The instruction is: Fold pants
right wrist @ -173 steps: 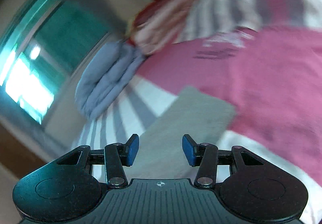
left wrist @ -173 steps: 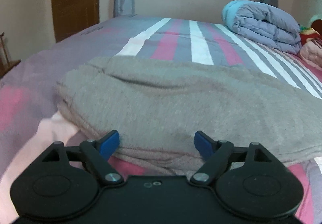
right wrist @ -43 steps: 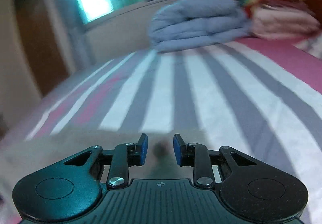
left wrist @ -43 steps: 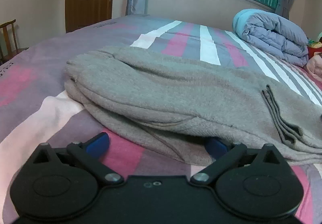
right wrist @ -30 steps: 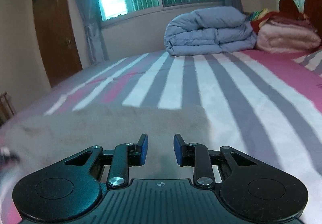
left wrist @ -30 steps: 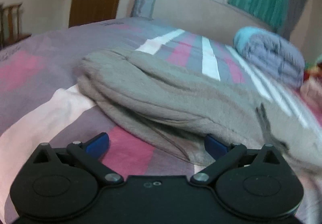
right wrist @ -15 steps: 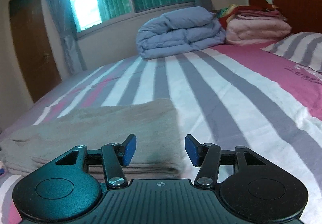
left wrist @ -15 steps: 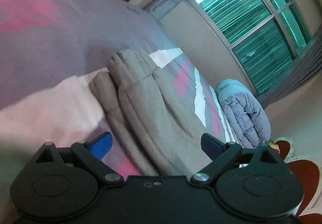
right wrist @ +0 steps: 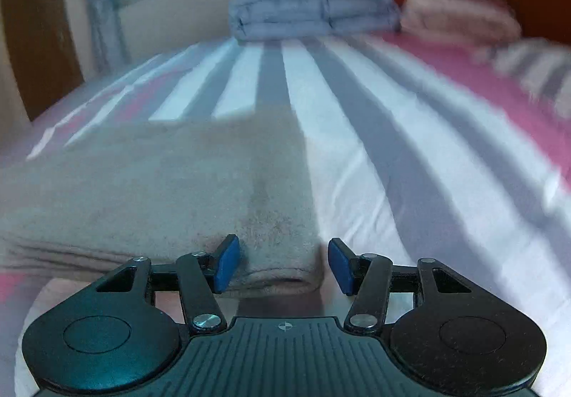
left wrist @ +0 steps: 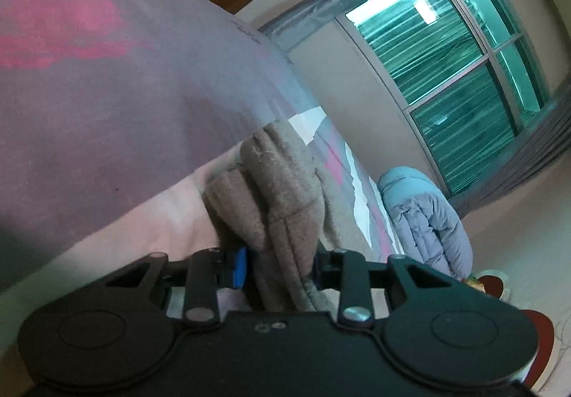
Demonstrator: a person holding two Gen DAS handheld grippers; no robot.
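In the left wrist view the camera is rolled hard to one side, so the bed [left wrist: 107,104] fills the upper left of the frame and the window [left wrist: 453,76] slants across the upper right. The left gripper [left wrist: 280,266] sits at the lower centre with its fingers closed on a thick bunch of the pants [left wrist: 282,190]; one blue pad [left wrist: 239,268] shows at the left of the cloth, while the other is hidden behind the fabric. The grey-brown fleece stands up from the jaws in several stacked layers, with a seam running down the middle. A folded grey duvet [left wrist: 424,218] lies at the right centre.

In the right wrist view, which is somewhat blurred, the pants [right wrist: 160,190] lie as a flat folded slab across the left and centre of the frame, on the striped sheet. The right gripper [right wrist: 282,265] is at the bottom centre, its fingers apart and holding nothing, straddling the near right corner of the slab where the rounded fold edge faces the camera. The duvet [right wrist: 314,1] sits at the top centre.

The cloth looks soft, thick and limp, light enough to lift but likely to sag and slide apart in layers. A sound hold would take all layers together at a corner or along the folded edge, not the top ply alone.
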